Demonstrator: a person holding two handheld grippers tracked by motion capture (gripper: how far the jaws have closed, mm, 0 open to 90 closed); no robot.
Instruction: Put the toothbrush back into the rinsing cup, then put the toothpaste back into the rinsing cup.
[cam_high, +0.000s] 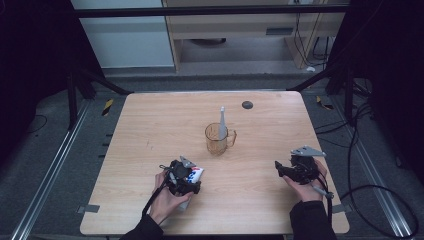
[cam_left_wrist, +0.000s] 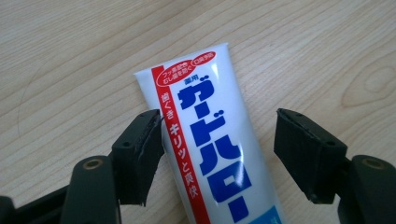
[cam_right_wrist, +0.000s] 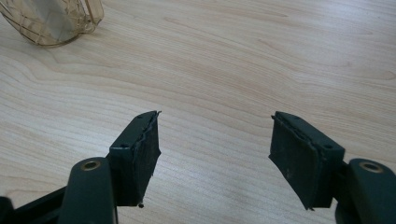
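Left gripper (cam_left_wrist: 218, 140): fingers (cam_left_wrist: 140, 149) spread, straddling a white toothpaste tube (cam_left_wrist: 210, 140) that lies flat on the worktop (cam_left_wrist: 70, 56). The left finger's tip sits at the tube's red-striped edge; whether it touches cannot be told. The right finger stands clear of the tube, with bare wood between them. No pinch yet. The tube carries blue and red Japanese lettering; its flat crimped end points away from the gripper.

In the high view, the left gripper (cam_high: 182, 176) sits over the tube (cam_high: 196, 174) near the front edge of the worktop (cam_high: 150, 125), left of centre, with the hand (cam_high: 167, 197) behind it.

Right gripper (cam_right_wrist: 215, 140): fingers (cam_right_wrist: 299, 154) spread, nothing between them, only bare wood beneath. In the high view it (cam_high: 282, 169) is held near the front right of the worktop, well apart from the tube.

An amber transparent mug (cam_high: 218, 138) stands upright near the middle of the worktop, handle to the right, with a grey toothbrush (cam_high: 222, 122) standing in it. The mug's (cam_right_wrist: 51, 21) base also shows at the upper left of the right gripper view. A small dark round disc (cam_high: 247, 104) lies near the far edge.
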